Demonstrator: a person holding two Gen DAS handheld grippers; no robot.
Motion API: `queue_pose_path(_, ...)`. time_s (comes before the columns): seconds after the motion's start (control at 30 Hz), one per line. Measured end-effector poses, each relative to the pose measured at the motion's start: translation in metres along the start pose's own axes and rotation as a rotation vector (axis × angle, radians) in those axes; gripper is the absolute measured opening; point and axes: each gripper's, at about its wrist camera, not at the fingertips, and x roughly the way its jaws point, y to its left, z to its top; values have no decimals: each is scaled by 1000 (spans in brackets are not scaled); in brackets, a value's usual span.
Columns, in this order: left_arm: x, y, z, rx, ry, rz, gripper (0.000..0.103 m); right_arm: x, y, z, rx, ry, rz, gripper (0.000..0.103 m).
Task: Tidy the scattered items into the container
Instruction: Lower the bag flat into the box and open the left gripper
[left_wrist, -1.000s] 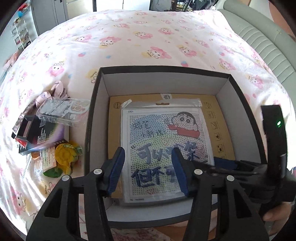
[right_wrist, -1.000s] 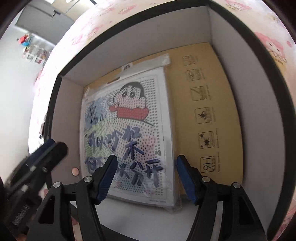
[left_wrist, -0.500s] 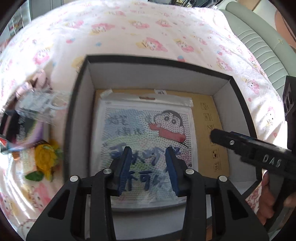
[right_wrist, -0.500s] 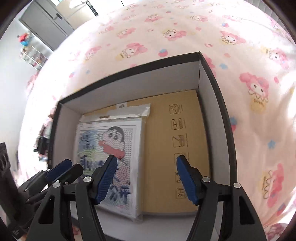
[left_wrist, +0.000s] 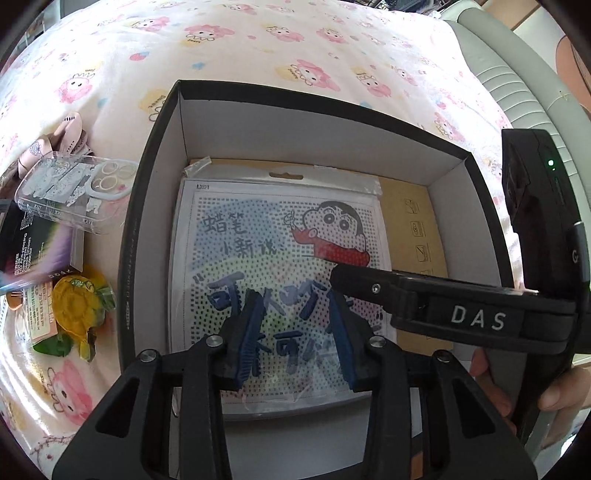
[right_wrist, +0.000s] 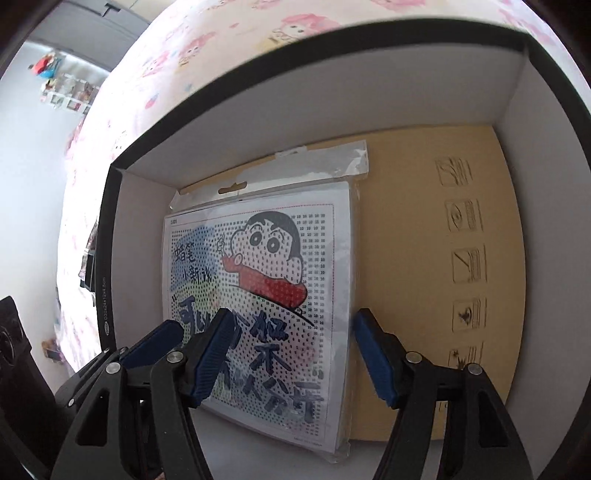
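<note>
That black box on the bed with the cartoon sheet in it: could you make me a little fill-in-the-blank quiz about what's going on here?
1. The cartoon sheet lies inside the ____ box.
2. The clear phone case lies ____ the box, on the bedspread.
3. Both the left gripper and the right gripper are ____, holding nothing.

Missing words: black; outside; open
</note>
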Motion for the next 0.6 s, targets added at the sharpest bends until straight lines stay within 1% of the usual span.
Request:
queue_pose_path(0.1,-3,2,8,-2,-1,-7,37,-15,-7,-1,-6,-25,11,65)
queue_pose_path(0.13,-4,1,14,1,-9,0,37,-23,-10,-2,-4,-53,-6,65)
queue_pose_path(0.2,-4,-2,28,5,-18,9,37,-36,-16,-2,-22,-102,-81,65)
queue_pose_path(0.23,-2,-2,37,2,-14,10,38,-40,-18,-1,-36,-113,-117,65)
queue_pose_path(0.33,7,-2,63,-12,-5,57,38,-40,-31,9,-33,-99,-163,65)
queue_pose_path(0.37,10,-4,70,-10,-7,81,38,-39,-24,23,-20,-98,-164,65)
queue_pose_path(0.4,14,-6,76,-12,-9,93,38,-39,-27,26,-12,-97,-156,65)
queue_pose_path(0.47,23,-1,89,-27,-3,80,38,-37,-31,29,-7,-92,-140,65)
queue_pose_path(0.5,29,3,94,-37,8,90,38,-35,-32,29,-11,-86,-132,65)
queue_pose_path(0.57,41,10,97,-43,33,98,38,-29,-33,28,-28,-63,-116,63)
queue_pose_path(0.6,51,10,100,-46,50,90,38,-25,-33,27,-37,-49,-106,62)
